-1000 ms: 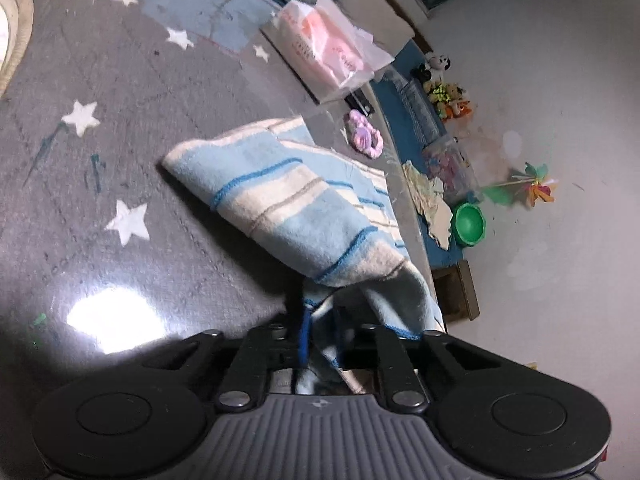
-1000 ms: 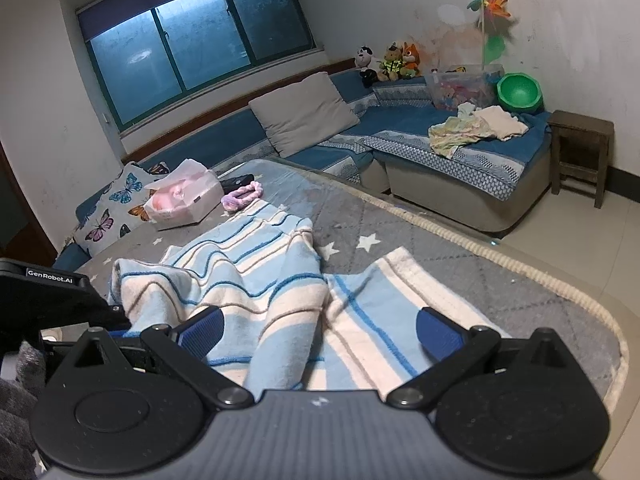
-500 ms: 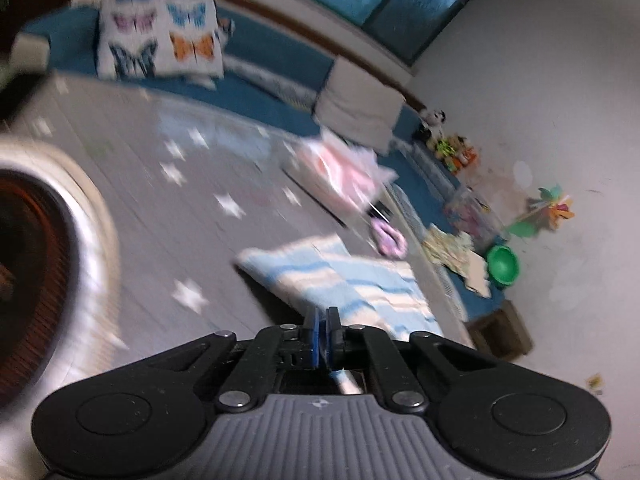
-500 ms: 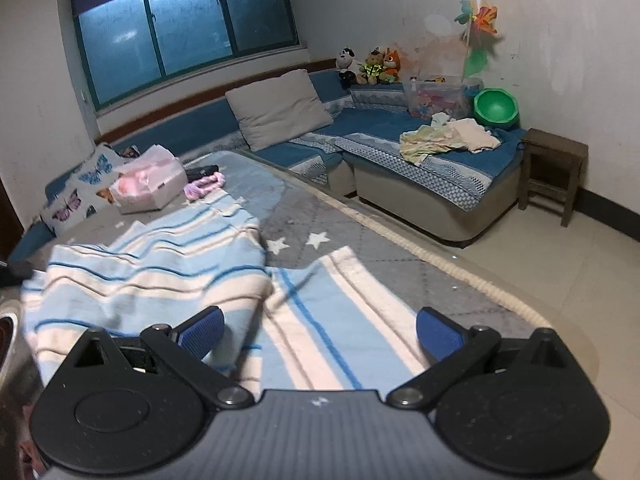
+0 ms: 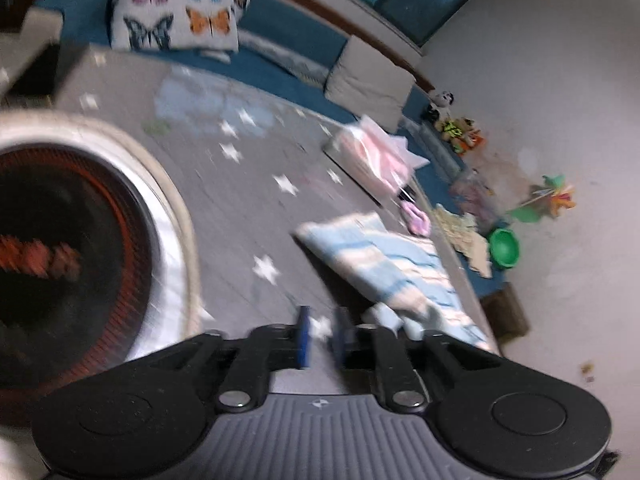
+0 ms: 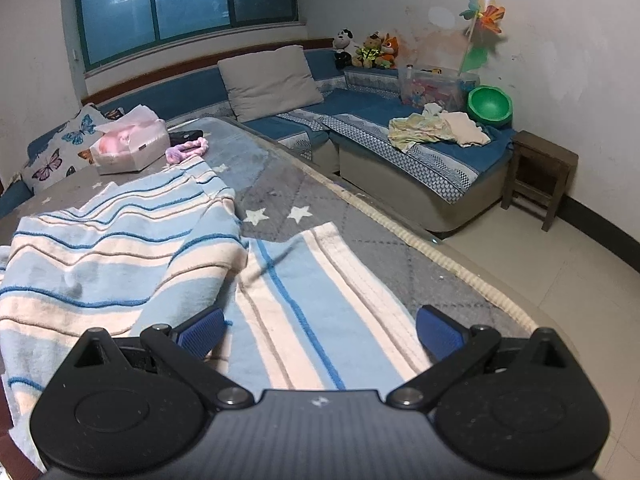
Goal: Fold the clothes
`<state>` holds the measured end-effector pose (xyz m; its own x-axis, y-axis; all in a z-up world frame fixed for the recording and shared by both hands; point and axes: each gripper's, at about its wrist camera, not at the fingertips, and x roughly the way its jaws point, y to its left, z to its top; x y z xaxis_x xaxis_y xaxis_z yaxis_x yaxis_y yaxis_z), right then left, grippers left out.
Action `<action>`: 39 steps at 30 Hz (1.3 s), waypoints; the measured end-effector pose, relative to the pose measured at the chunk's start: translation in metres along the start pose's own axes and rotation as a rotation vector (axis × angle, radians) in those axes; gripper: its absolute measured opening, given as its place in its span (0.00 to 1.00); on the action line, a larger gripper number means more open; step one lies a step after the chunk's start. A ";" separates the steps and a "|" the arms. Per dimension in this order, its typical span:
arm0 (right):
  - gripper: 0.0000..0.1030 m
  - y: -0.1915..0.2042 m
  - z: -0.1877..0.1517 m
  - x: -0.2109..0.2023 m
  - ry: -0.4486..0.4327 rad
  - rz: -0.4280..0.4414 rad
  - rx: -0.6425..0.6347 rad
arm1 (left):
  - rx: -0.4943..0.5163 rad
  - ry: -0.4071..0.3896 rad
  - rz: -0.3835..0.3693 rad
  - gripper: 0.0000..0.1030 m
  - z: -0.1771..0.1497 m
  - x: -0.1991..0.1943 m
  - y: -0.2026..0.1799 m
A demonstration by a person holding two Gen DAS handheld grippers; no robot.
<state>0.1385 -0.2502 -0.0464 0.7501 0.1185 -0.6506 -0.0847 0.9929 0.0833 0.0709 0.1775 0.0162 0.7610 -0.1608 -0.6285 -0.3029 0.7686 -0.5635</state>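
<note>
Striped blue-and-cream towel (image 6: 168,248) spread over grey star-print table cover (image 6: 280,184), partly doubled over: upper layer bunched toward left side of right wrist view, single flat layer extending forward toward table edge. Same towel (image 5: 384,264) visible in left wrist view as folded wedge, motion-blurred. Left gripper (image 5: 320,338) positioned beside near corner of towel, blue pads (image 5: 303,336) separated by narrow gap, nothing between them, grey cover showing through gap. Contact between left gripper and towel: undeterminable owing to blur. Right gripper (image 6: 320,332) positioned low over flat layer of towel, blue pads (image 6: 200,332) spread wide, nothing clamped. Pink-and-white tissue box (image 6: 130,146) standing at far end of table, purple hair band (image 6: 186,151) lying just beside it, dark remote-like object next to both. Butterfly-print cushion (image 5: 172,10) and beige pillow (image 6: 272,80) resting on blue corner sofa (image 6: 360,100). Loose pile of light clothes (image 6: 436,128) lying on sofa seat, near green bowl (image 6: 490,105). Wooden stool (image 6: 540,172) standing at sofa end against wall.
</note>
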 end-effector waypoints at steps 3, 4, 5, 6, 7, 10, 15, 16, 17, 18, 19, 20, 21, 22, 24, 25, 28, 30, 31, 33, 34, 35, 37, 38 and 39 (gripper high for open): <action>1.00 0.002 0.001 0.000 0.001 0.007 0.000 | -0.022 0.021 -0.040 0.44 -0.009 0.004 -0.009; 1.00 0.001 0.001 0.000 0.001 0.008 0.003 | -0.014 0.024 -0.044 0.46 -0.012 0.005 -0.014; 1.00 0.001 0.001 0.000 0.000 0.007 0.006 | -0.005 0.027 -0.048 0.47 -0.015 0.007 -0.020; 1.00 0.000 0.001 -0.001 0.000 0.007 0.010 | -0.005 0.032 -0.042 0.48 -0.017 0.010 -0.023; 1.00 0.000 0.001 -0.001 -0.001 0.006 0.013 | -0.006 0.036 -0.036 0.48 -0.018 0.014 -0.025; 1.00 -0.001 0.001 -0.002 -0.006 0.010 0.016 | -0.010 0.050 -0.016 0.46 -0.022 0.027 -0.034; 1.00 -0.005 0.001 -0.005 -0.013 0.024 0.026 | -0.022 0.062 -0.017 0.21 -0.026 0.043 -0.042; 1.00 -0.006 0.001 -0.005 -0.012 0.023 0.026 | -0.027 0.064 -0.026 0.15 -0.026 0.043 -0.042; 1.00 -0.006 0.001 -0.005 -0.012 0.025 0.026 | -0.033 0.065 -0.035 0.10 -0.027 0.044 -0.042; 1.00 -0.006 0.001 -0.005 -0.012 0.026 0.026 | -0.038 0.067 -0.044 0.06 -0.027 0.045 -0.042; 1.00 -0.006 0.001 -0.005 -0.013 0.025 0.025 | -0.033 0.054 -0.042 0.04 -0.026 0.043 -0.042; 1.00 -0.006 0.001 -0.005 -0.014 0.024 0.025 | -0.027 0.040 -0.039 0.03 -0.026 0.042 -0.042; 1.00 -0.006 0.001 -0.006 -0.014 0.023 0.025 | -0.015 0.020 -0.031 0.02 -0.024 0.038 -0.042; 1.00 -0.007 0.001 -0.006 -0.013 0.022 0.025 | -0.006 0.001 -0.025 0.02 -0.022 0.035 -0.041; 1.00 -0.007 0.001 -0.006 -0.013 0.021 0.024 | 0.002 -0.028 -0.008 0.02 -0.019 0.028 -0.038; 1.00 -0.007 0.001 -0.007 -0.014 0.022 0.023 | 0.000 -0.039 0.003 0.02 -0.017 0.025 -0.035; 1.00 -0.007 0.000 -0.007 -0.011 0.020 0.021 | -0.007 -0.069 0.044 0.02 -0.011 0.015 -0.026; 1.00 -0.006 -0.001 -0.006 -0.006 0.013 0.015 | 0.002 -0.097 0.058 0.02 -0.007 0.005 -0.021; 1.00 -0.005 -0.002 -0.007 -0.005 0.008 0.005 | 0.014 -0.112 0.074 0.02 -0.006 -0.001 -0.020; 1.00 -0.002 -0.003 -0.007 0.001 -0.009 -0.030 | 0.042 -0.148 0.104 0.02 -0.002 -0.015 -0.013; 1.00 0.000 -0.004 -0.006 0.007 -0.025 -0.050 | 0.053 -0.165 0.123 0.02 0.000 -0.022 -0.009; 1.00 0.001 -0.005 -0.007 0.011 -0.029 -0.062 | 0.060 -0.183 0.144 0.02 0.002 -0.029 -0.004; 1.00 0.004 -0.007 -0.008 0.018 -0.035 -0.086 | 0.071 -0.222 0.194 0.02 0.005 -0.043 0.007; 1.00 0.006 -0.008 -0.009 0.026 -0.029 -0.091 | 0.074 -0.243 0.223 0.02 0.006 -0.051 0.013; 1.00 0.008 -0.008 -0.009 0.035 -0.023 -0.095 | 0.076 -0.264 0.253 0.01 0.007 -0.058 0.019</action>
<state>0.1258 -0.2434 -0.0454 0.7292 0.0939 -0.6779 -0.1308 0.9914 -0.0033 0.0255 0.2060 0.0457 0.7923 0.1972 -0.5774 -0.4640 0.8093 -0.3603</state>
